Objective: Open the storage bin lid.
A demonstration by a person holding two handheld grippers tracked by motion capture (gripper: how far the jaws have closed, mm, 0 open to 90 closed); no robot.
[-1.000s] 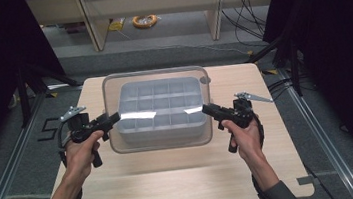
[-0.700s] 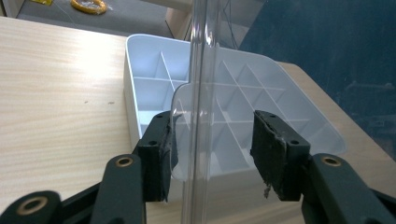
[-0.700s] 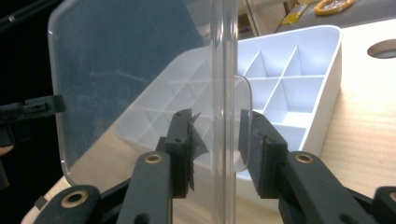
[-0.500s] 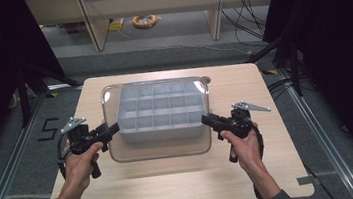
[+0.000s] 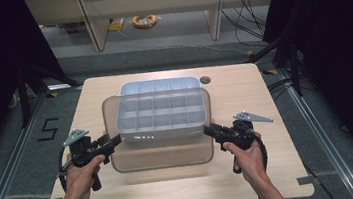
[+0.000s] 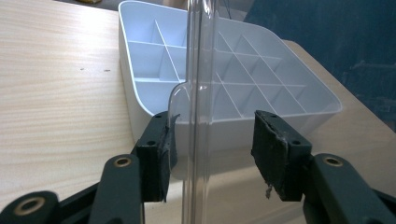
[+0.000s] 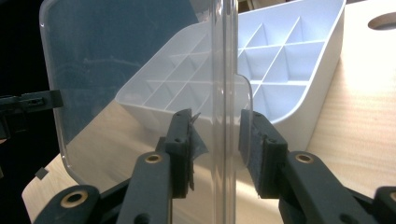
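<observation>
- 2 grippers are on 1 clear lid (image 5: 160, 154), 1 at each short end, and I see it held over the near half of the table (image 5: 273, 169).
- At the far left my left hand (image 5: 80, 173) carries the left gripper (image 5: 117, 138), which points inward at the lid's left edge.
- In the left gripper view its jaws straddle that edge. 1 pad lies against the small tab there. The other pad's contact is hard to judge through the clear plastic, but I read the jaws as clamped on the lid.
- At the middle, the lid overlaps the near side of the white tray (image 5: 158, 85), whose compartments show through it. The tray's far strip shows bare beyond the lid.
- The tray sits on the table at about its centre, open side up, with nothing visible in its compartments.
- To the right of the tray's far corner there is 1 round hole (image 5: 205, 80) in the tabletop.
- At the right, the right gripper (image 5: 207, 128) in my right hand (image 5: 246, 157) points inward at the lid's right edge.
- In the right gripper view its 2 pads stand close on either side of the rim and tab, closed on the lid.
</observation>
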